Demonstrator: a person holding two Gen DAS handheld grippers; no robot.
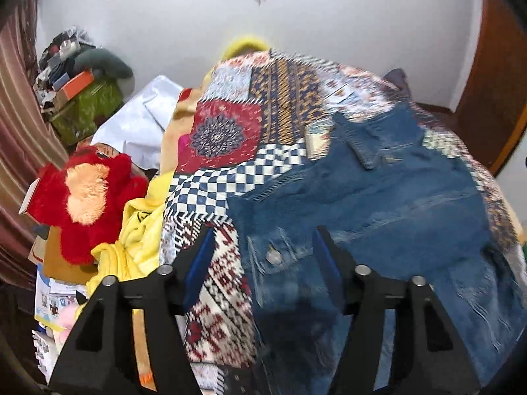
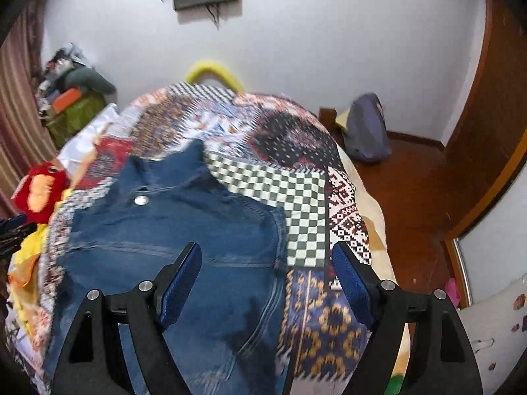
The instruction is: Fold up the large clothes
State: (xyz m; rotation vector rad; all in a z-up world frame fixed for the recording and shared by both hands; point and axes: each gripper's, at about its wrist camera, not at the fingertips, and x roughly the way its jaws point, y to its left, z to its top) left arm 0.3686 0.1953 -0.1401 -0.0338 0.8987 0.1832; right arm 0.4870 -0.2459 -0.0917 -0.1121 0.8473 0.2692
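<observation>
A bedroom with white walls is shown. Both tools, left tool point(image 1: 260, 247) and right tool point(image 2: 266, 263), are held spread and empty above the blue denim jacket point(image 2: 184, 237), spread on the patchwork-covered bed point(image 2: 303, 204). Heavy, stiff cloth is judged; hems and seams should be gripped.

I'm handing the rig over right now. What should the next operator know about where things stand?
Left gripper: open, empty, over the denim jacket near its button.
Right gripper: open, empty, over the jacket's right edge.
The jacket lies spread on the patchwork bedspread, collar toward the far wall.
Done: the jacket looks laid out; whether any fold has been made cannot be told.
Left: grip the edges and fold.
</observation>
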